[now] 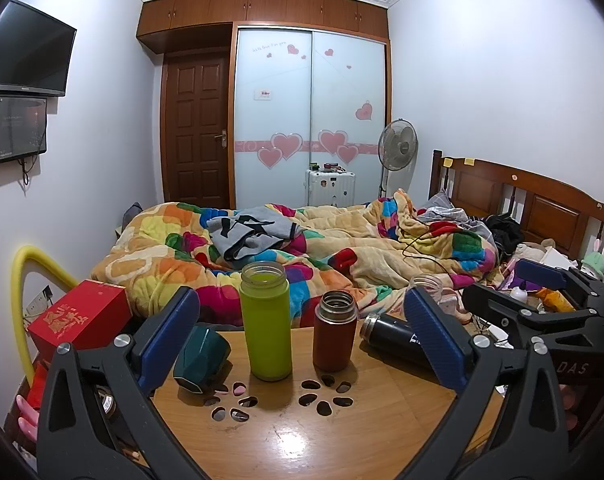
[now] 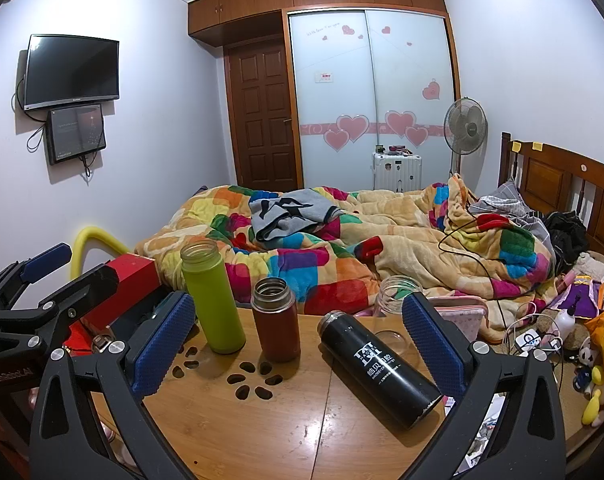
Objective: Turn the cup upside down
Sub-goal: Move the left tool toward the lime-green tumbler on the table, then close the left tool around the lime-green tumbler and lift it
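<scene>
A dark green faceted cup (image 1: 201,359) lies on its side on the wooden table (image 1: 286,432), just inside my left gripper's left finger. My left gripper (image 1: 302,340) is open and empty, with a lime green bottle (image 1: 265,320) and a red-brown bottle (image 1: 335,330) upright between its fingers. My right gripper (image 2: 298,344) is open and empty; a black bottle (image 2: 378,364) lies on its side between its fingers. A clear glass jar (image 2: 394,308) stands at the table's far edge. The green cup is hidden in the right wrist view.
A red box (image 1: 80,316) sits left of the table beside a yellow foam tube (image 1: 22,280). A bed with a colourful blanket (image 1: 302,248) lies behind the table. Clutter and toys (image 2: 582,340) lie to the right. The table has cut-out holes (image 1: 282,396).
</scene>
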The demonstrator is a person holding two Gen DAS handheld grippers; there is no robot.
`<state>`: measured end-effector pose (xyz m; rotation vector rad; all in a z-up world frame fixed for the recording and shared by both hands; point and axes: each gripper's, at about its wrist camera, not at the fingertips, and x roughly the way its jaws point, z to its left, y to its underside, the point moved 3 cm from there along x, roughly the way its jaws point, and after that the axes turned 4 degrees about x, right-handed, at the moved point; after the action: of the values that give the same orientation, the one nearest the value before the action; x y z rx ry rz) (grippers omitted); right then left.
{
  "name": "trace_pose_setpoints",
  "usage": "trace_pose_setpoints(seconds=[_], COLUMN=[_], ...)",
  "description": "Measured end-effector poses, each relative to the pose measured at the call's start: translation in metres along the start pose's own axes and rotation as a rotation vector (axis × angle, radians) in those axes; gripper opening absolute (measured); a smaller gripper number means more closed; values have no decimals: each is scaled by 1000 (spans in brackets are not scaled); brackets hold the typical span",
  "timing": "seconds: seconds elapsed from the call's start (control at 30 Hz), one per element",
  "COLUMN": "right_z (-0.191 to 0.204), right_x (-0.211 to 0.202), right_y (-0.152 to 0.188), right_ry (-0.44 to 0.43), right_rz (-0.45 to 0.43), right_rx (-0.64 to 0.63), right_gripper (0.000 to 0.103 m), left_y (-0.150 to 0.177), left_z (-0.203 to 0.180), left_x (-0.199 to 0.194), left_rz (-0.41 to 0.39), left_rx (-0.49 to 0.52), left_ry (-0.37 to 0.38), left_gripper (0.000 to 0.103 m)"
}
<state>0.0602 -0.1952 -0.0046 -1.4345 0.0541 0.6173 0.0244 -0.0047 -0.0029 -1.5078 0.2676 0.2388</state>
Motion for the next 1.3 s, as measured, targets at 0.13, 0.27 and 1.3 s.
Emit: trace_pose_setpoints(seconds=[0.13, 0.27, 1.3], right_z=[1, -2, -34], right_x=[1, 0, 68], right_y=[-1, 3, 78], right_ry=[-1, -1, -24], right_rz=[1, 2, 229], right_rx=[2, 5, 6], right_gripper=[103, 103, 103], left_y=[1, 4, 57], left_z=[0, 0, 49], left_x=[1, 13, 187], left_rz=[7, 30, 378], left_rx=[6, 18, -101], left_ry=[-7, -20, 52], left_gripper=[103, 103, 64])
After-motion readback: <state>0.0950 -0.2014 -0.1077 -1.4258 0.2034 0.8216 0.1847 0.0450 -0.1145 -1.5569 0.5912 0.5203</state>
